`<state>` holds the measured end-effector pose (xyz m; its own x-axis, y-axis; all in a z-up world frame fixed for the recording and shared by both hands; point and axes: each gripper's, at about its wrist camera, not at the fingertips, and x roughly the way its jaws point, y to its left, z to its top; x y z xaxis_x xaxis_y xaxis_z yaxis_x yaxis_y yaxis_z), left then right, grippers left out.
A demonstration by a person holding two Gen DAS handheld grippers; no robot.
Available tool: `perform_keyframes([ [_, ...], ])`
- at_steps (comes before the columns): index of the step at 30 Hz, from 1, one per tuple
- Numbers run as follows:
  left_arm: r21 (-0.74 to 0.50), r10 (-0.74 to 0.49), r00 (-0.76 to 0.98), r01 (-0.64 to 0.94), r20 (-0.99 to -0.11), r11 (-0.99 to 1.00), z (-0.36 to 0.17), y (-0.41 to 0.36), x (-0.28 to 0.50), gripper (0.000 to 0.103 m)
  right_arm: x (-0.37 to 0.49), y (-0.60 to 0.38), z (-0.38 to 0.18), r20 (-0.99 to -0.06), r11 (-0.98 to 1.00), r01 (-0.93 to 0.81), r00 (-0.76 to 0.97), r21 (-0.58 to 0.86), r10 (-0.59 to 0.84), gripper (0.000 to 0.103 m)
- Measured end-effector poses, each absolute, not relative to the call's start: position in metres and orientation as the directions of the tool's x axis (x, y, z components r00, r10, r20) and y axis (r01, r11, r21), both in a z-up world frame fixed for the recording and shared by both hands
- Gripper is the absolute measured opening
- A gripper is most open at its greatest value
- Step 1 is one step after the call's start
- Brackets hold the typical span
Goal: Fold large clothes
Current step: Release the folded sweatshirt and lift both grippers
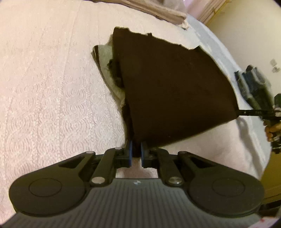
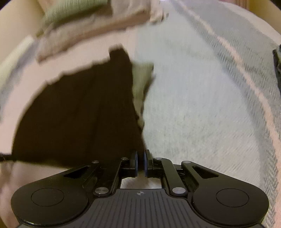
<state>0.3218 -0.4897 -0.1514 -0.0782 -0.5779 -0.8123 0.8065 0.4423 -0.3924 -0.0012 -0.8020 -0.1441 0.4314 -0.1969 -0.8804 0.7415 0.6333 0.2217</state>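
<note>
A large dark brown garment (image 1: 168, 91) with a pale fleecy lining (image 1: 108, 70) is stretched above the bed. My left gripper (image 1: 136, 148) is shut on its near corner. In the left wrist view my right gripper (image 1: 245, 112) pinches the other near corner at the right, held by a person's hand (image 1: 271, 130). The right wrist view is blurred: the garment (image 2: 79, 114) spreads left of centre and my right gripper (image 2: 140, 160) is shut on its corner. The pale lining (image 2: 140, 82) shows along its right edge.
A pink textured bedspread (image 1: 43, 98) covers the bed, with a pale grey woven blanket (image 2: 202, 105) toward one side. Folded beige cloths (image 1: 158, 10) lie at the far end. A yellow wall (image 1: 245, 35) stands beyond the bed. A dark item (image 2: 277, 66) sits at the right edge.
</note>
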Motion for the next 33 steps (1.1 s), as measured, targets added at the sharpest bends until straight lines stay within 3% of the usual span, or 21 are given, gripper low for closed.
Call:
perform_keyframes([
  [2, -0.403, -0.574, -0.077, 0.787, -0.815, 0.467, -0.141, -0.49, 0.323, 0.011, -0.002, -0.807, -0.135, -0.891, 0.572, 0.786, 0.409, 0.234, -0.197, 0.006],
  [4, -0.384, -0.552, -0.05, 0.77, -0.833, 0.51, -0.121, -0.486, 0.324, 0.01, 0.001, -0.807, -0.12, -0.904, 0.548, 0.817, 0.358, 0.181, -0.235, 0.031],
  [5, -0.351, -0.532, -0.017, 0.769, -0.846, 0.534, -0.11, -0.485, 0.325, 0.01, 0.002, -0.8, -0.105, -0.897, 0.55, 0.824, 0.338, 0.136, -0.285, 0.036],
  [8, -0.297, -0.524, 0.079, 0.748, -0.848, 0.594, -0.071, -0.483, 0.325, 0.012, 0.013, -0.777, -0.07, -0.835, 0.596, 0.797, 0.388, 0.092, -0.391, 0.037],
  [11, -0.317, -0.549, 0.098, 0.728, -0.83, 0.608, -0.058, -0.508, 0.323, 0.013, 0.041, -0.762, -0.07, -0.809, 0.68, 0.721, 0.475, 0.131, -0.347, 0.037],
  [14, -0.302, -0.514, 0.069, 0.74, -0.855, 0.601, -0.084, -0.547, 0.313, 0.015, 0.068, -0.76, -0.097, -0.823, 0.733, 0.673, 0.469, 0.099, -0.32, 0.037],
  [20, -0.189, -0.352, 0.084, 0.716, -0.932, 0.672, -0.131, -0.579, 0.305, 0.019, 0.051, -0.801, -0.137, -0.891, 0.625, 0.781, 0.29, 0.01, -0.348, 0.04],
  [22, -0.14, -0.317, 0.116, 0.722, -0.941, 0.678, -0.118, -0.584, 0.298, 0.025, 0.04, -0.808, -0.127, -0.898, 0.591, 0.805, 0.298, 0.055, -0.323, 0.046],
  [27, -0.031, -0.248, 0.205, 0.709, -0.947, 0.704, -0.075, -0.593, 0.275, 0.056, 0.039, -0.799, -0.088, -0.893, 0.59, 0.791, 0.372, 0.162, -0.254, 0.055],
  [30, 0.021, -0.202, 0.237, 0.695, -0.95, 0.719, -0.06, -0.6, 0.263, 0.066, 0.044, -0.784, -0.076, -0.889, 0.628, 0.752, 0.409, 0.2, -0.207, 0.064],
  [33, 0.053, -0.169, 0.261, 0.672, -0.951, 0.739, -0.047, -0.603, 0.252, 0.071, 0.046, -0.778, -0.076, -0.895, 0.651, 0.73, 0.41, 0.209, -0.173, 0.066],
])
